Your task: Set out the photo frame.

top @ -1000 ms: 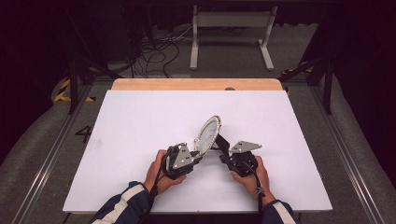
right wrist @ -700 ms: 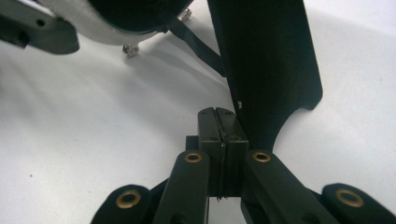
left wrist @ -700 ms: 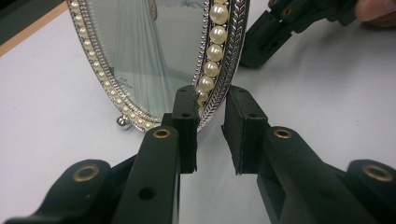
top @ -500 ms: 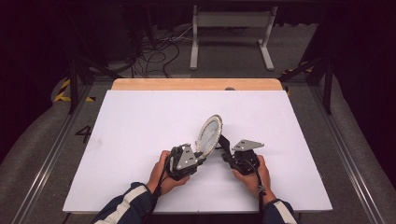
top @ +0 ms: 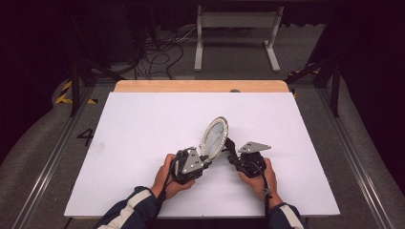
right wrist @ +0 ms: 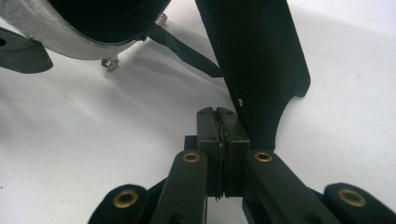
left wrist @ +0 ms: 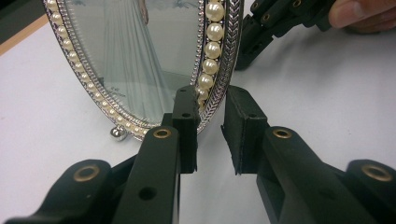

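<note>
Two marks of writing turn up, and only one is legible: from the high view a pale "4" (top: 86,136) is painted on the floor left of the tabletop (top: 143,119). The oval picture frame (top: 214,136) stands tilted a little nearer the front edge than the middle. My left gripper (top: 208,158) meets its lower rim and my right gripper (top: 229,149) reaches in behind it. Against the earlier pictures nothing has shifted: frame, hands and sleeves sit where they were. Bare white surface lies open on every side, widest toward the far wooden strip (top: 200,86), with the side edges well apart from my hands. In the left gripper view, my fingers (left wrist: 187,116) straddle the pearl-and-silver rim near its bottom, one in front of the glass and one behind. Both pads look to lie against the rim, so I am grasping the frame there. The photograph under the glass shows a long white dress, and a line of tiny lettering beside it is too small to read. A small ball foot (left wrist: 117,133) rests on the tabletop just left of my fingers. In the right gripper view, my fingers are clenched flat together, and I cannot tell whether anything thin is pinched between them. The black easel stand (right wrist: 261,56) rises just behind and beside them, and a dark ribbon (right wrist: 182,46) runs from it to the frame's back.
</note>
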